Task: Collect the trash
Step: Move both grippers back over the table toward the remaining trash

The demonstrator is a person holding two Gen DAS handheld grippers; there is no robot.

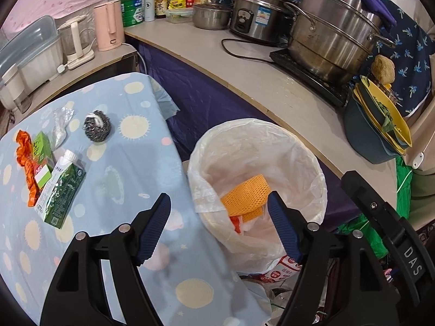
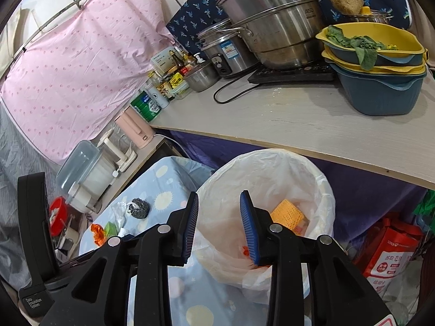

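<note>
A bin lined with a white bag (image 1: 272, 133) (image 2: 312, 168) stands beside a low table under a blue dotted cloth (image 1: 122, 163) (image 2: 160, 182). An orange mesh pad (image 1: 246, 193) (image 2: 288, 213) lies inside the bin. On the cloth lie a green carton (image 1: 61, 190), a small green box (image 1: 42, 146) (image 2: 110, 228), an orange wrapper (image 1: 25, 157) (image 2: 98, 233), a clear plastic wrapper (image 1: 61, 125) (image 2: 119, 212) and a steel scourer (image 1: 97, 127) (image 2: 138, 206). My left gripper (image 1: 218, 195) hangs open over the bin's near-left rim, holding nothing. My right gripper (image 2: 218, 194) is open and empty above the bin's left rim.
A pale counter (image 1: 258, 81) (image 2: 272, 119) runs behind the bin with a large steel steamer pot (image 1: 331, 32), a rice cooker (image 1: 258, 13), stacked blue and yellow bowls (image 2: 380, 81), bottles and tins. A pink kettle (image 1: 107, 27) and a red printed bag (image 2: 388, 252) stand nearby.
</note>
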